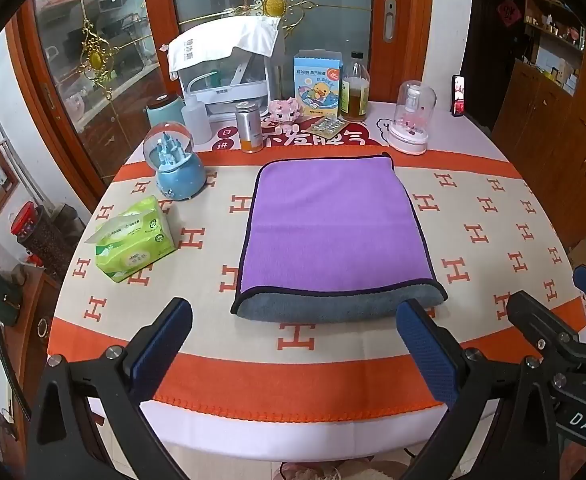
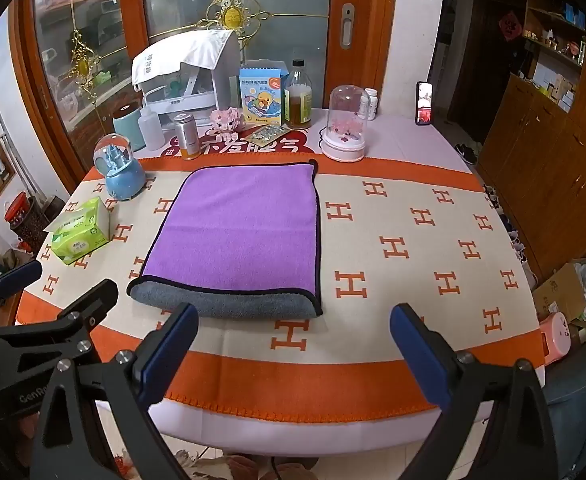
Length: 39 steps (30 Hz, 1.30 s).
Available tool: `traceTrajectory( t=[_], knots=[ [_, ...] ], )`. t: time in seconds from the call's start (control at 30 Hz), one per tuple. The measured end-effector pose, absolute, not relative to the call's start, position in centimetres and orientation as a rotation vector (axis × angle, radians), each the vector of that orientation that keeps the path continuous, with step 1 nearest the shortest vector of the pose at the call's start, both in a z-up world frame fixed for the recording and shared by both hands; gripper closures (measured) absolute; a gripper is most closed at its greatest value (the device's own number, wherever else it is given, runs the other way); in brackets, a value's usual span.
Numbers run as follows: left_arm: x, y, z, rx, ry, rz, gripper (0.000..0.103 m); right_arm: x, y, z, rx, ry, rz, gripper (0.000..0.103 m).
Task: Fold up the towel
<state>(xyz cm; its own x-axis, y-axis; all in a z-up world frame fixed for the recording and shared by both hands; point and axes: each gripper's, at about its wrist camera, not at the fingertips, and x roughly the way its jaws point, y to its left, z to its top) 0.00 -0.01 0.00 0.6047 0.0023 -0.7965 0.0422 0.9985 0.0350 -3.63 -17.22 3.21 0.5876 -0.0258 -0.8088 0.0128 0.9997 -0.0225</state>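
Observation:
A purple towel [image 1: 333, 224] with a dark hem lies folded flat on the table, its grey underside showing along the near fold. It also shows in the right wrist view [image 2: 237, 228]. My left gripper [image 1: 293, 340] is open and empty, hovering over the table's near edge just short of the towel's near fold. My right gripper [image 2: 293, 344] is open and empty, at the near edge, to the right of the towel's near right corner. Each gripper shows at the edge of the other's view.
A green tissue pack [image 1: 133, 240] and a blue snow globe [image 1: 177, 164] stand left of the towel. Bottles, a duck box [image 1: 319, 84], a can [image 1: 249, 128] and a glass dome [image 1: 411, 120] line the back. The orange-and-cream cloth [image 1: 493, 240] covers the table.

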Motion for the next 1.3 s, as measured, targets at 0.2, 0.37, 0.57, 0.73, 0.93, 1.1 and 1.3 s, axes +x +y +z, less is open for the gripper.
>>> traceTrajectory(
  t=[0.2,0.37,0.57,0.73,0.93,1.1,1.3],
  knots=[
    [0.0,0.0,0.0,0.051,0.927,-0.026,0.001,-3.7,-17.0,3.2,-0.019,0.944,-0.026,0.006],
    [-0.1,0.9,0.1,0.048,0.933,-0.029,0.001,-3.4,-17.1,3.5,-0.021,0.946,-0.027,0.006],
    [-0.5,1.4,0.2,0.044,0.940,-0.032,0.001,-3.7,-16.9,3.2,-0.019,0.955,-0.027,0.006],
    [-0.7,0.9,-0.3,0.053,0.943,-0.029,0.001,-4.4,-16.7,2.8,-0.023,0.958,-0.030,0.006],
    [-0.6,0.8,-0.4,0.054,0.945,-0.028,0.001,-4.1,-16.6,3.1,-0.024,0.964,-0.032,0.006],
    [-0.6,0.7,-0.4,0.055,0.944,-0.028,0.001,-4.1,-16.6,3.1,-0.026,0.963,-0.032,0.006],
    [-0.6,0.7,-0.4,0.055,0.946,-0.027,0.001,-4.2,-16.6,3.1,-0.027,0.964,-0.031,0.006]
  ],
)
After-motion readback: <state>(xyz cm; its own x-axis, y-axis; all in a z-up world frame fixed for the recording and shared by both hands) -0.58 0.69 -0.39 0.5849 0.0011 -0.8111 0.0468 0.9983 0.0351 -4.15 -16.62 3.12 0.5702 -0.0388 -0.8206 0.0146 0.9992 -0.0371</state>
